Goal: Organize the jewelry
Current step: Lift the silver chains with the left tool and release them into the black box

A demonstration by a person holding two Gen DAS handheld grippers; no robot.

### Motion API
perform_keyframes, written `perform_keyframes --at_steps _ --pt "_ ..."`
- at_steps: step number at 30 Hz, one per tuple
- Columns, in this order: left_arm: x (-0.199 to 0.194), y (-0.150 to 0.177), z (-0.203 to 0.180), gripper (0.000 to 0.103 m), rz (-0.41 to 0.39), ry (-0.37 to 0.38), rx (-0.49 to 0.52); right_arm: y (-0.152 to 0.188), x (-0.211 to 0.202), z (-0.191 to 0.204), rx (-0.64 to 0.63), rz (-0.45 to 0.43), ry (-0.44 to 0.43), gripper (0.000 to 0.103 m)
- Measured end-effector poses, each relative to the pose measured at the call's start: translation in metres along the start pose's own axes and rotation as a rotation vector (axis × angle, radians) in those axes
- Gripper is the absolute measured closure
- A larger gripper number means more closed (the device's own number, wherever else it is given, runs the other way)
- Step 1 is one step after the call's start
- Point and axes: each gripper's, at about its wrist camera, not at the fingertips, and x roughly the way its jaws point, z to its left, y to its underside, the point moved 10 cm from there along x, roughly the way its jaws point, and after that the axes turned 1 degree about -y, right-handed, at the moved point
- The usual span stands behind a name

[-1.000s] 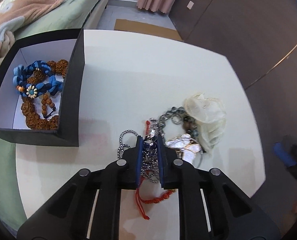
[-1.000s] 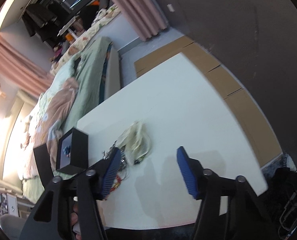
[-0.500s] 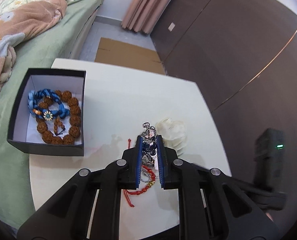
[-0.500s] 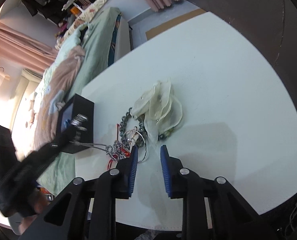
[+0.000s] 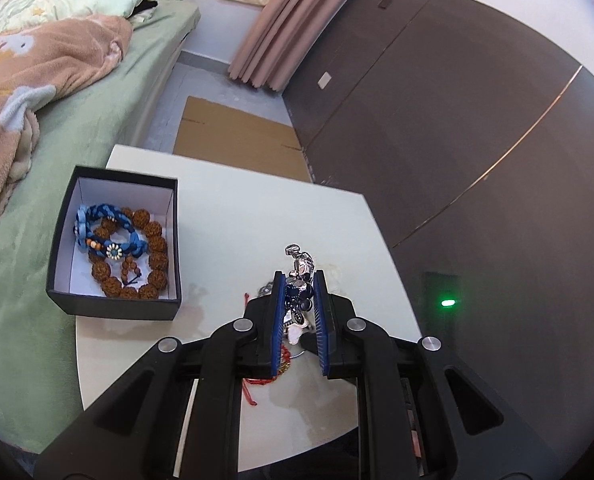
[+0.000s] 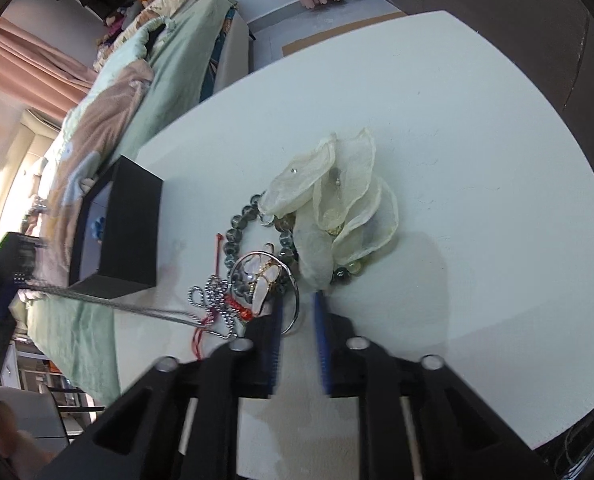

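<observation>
Silver chain necklace [image 5: 299,280], dark blue beads on it, is clamped between my left gripper [image 5: 299,300] pads; it lay on the white table [image 5: 225,216] a second ago and now hangs above it. Black box [image 5: 115,304] holds knobbly brown beads [image 5: 153,240] and a woven blue bracelet [image 5: 109,240].

Right view: my right gripper [image 6: 299,316] jaws are closing, much narrower than before, a thin metal ring [image 6: 295,304] between the pads, not yet pressed. Gauzy cream flower [image 6: 337,208] overlaps glassy grey beads [image 6: 233,240].
</observation>
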Motion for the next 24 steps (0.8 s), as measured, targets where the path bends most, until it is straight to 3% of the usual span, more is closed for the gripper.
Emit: perform_keyframes --at_steps 3,24 --pt "-0.011 -0.006 -0.009 0.089 -0.016 0.016 0.025 -0.001 -0.001 0.003 -0.007 -0.007 -0.009 0.100" --pt "-0.108 -0.094 -0.043 0.089 -0.205 -0.084 0.148 -0.033 -0.076 0.049 -0.045 -0.174 -0.257 0.101"
